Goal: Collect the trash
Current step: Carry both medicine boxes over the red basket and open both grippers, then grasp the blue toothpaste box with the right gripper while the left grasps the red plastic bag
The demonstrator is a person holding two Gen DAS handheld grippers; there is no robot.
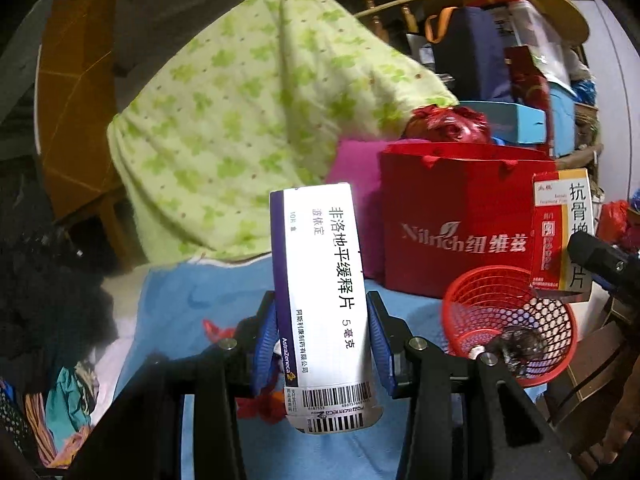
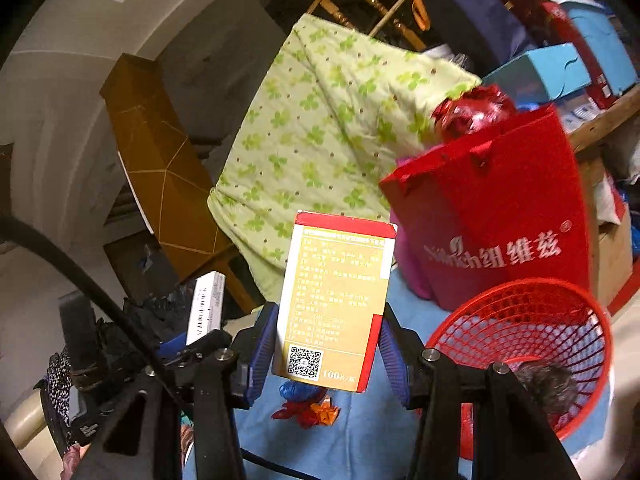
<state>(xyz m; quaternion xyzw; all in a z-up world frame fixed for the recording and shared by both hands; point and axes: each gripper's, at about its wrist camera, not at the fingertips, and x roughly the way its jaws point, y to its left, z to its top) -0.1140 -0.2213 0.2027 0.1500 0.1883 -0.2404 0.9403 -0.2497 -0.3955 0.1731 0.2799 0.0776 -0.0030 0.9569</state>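
Note:
A white and purple medicine box (image 1: pixel 320 304) stands upright between the blue pads of my left gripper (image 1: pixel 322 340), which is shut on it. My right gripper (image 2: pixel 328 348) is shut on a yellow and red medicine box (image 2: pixel 336 300). A red mesh basket (image 1: pixel 480 304) (image 2: pixel 560 300) stands low on the right in both views, with a dark crumpled wad (image 2: pixel 548 380) in it. The left wrist view shows the yellow box (image 1: pixel 560 232) hanging just above the basket's far rim. The left gripper (image 2: pixel 192 344) with its white box (image 2: pixel 206 304) shows at the left of the right wrist view.
A red paper bag (image 1: pixel 460 216) stands behind the basket on a blue cloth (image 1: pixel 168 320). Red and orange wrappers (image 2: pixel 308 408) lie on the cloth under the grippers. A green clover quilt (image 1: pixel 248 120) is draped behind. Stacked boxes (image 2: pixel 540 72) crowd the right; dark clothes (image 1: pixel 48 280) lie left.

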